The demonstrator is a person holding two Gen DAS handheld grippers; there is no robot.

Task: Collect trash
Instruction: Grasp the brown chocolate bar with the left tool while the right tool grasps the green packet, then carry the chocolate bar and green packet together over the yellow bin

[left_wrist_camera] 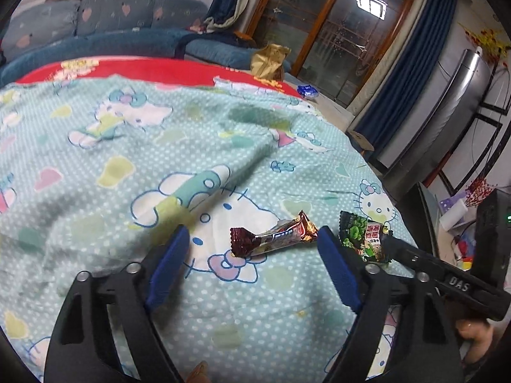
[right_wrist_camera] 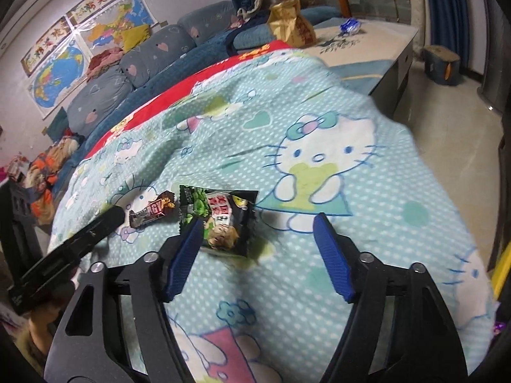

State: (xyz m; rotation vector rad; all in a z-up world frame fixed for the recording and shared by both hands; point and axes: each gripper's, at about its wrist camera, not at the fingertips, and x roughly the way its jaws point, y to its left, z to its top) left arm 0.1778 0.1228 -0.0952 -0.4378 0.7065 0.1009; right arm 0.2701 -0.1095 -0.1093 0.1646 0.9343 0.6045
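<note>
Two hand-held grippers are hovering over a bed covered by a cartoon-cat sheet [left_wrist_camera: 111, 159].

The left gripper [left_wrist_camera: 254, 239] is standing wide open, and its blue pads [left_wrist_camera: 169, 268] are touching nothing. A brown candy-bar wrapper [left_wrist_camera: 274, 236] is lying on the sheet in the gap between the fingertips, its right end just beside the right pad but not pressed by either one. To the right of this gripper, a green-and-black snack packet [left_wrist_camera: 364, 239] is lying beyond the right finger, with the black body of the other tool crossing just behind it.

The right gripper [right_wrist_camera: 258, 223] is also standing open, gripping nothing. The snack packet [right_wrist_camera: 220, 217] is lying just ahead of its left pad [right_wrist_camera: 183, 258], which is overlapping the packet's lower left corner; contact cannot be told. The right pad is well apart from the packet. The candy-bar wrapper [right_wrist_camera: 153, 212] is lying to the left of that finger.
</note>
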